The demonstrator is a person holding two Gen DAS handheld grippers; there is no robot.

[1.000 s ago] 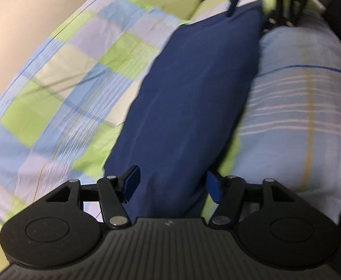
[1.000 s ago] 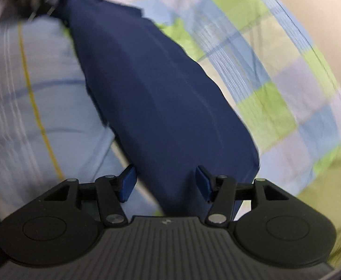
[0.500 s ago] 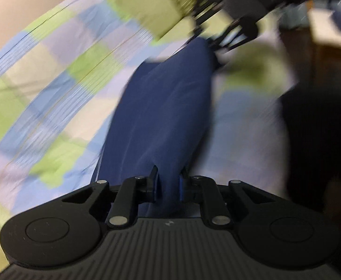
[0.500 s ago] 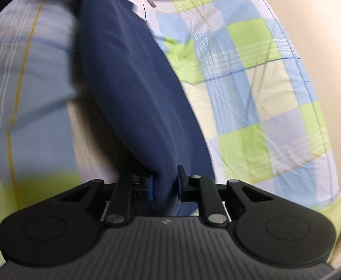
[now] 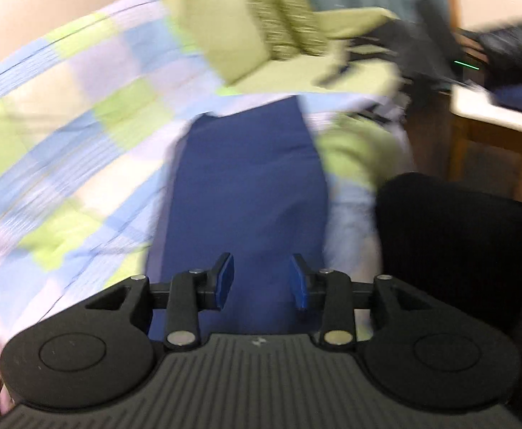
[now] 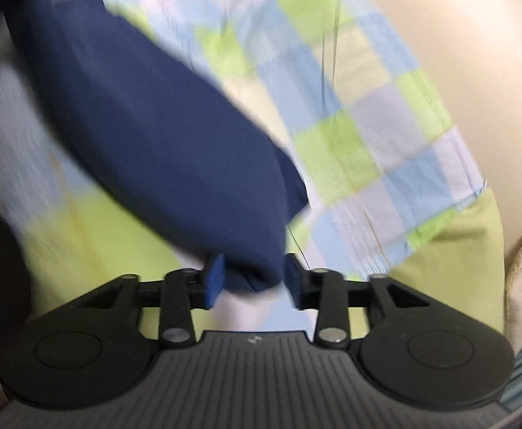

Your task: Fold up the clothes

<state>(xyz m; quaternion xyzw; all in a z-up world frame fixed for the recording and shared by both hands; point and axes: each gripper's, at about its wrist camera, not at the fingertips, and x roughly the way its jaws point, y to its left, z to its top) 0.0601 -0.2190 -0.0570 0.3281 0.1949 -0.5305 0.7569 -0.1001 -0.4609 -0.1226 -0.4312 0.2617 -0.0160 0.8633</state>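
A folded navy blue garment [image 5: 246,186] lies as a long strip on a checked bedsheet [image 5: 64,150]. My left gripper [image 5: 261,280] is open, its blue pads either side of the near end of the strip. In the right wrist view the same garment [image 6: 146,128] runs up and to the left. My right gripper [image 6: 252,279] is open, with the garment's rounded end lying between its pads. Both views are motion-blurred.
A green pillow [image 5: 232,32] lies at the far end of the bed. A black chair back [image 5: 450,236] is close at the right, with a wooden table [image 5: 493,121] behind it. A beige wall [image 6: 457,35] borders the bed in the right wrist view.
Both grippers were shut on the garment's ends half a second ago and have now opened, letting go. The garment lies shorter on the bed than a second ago.
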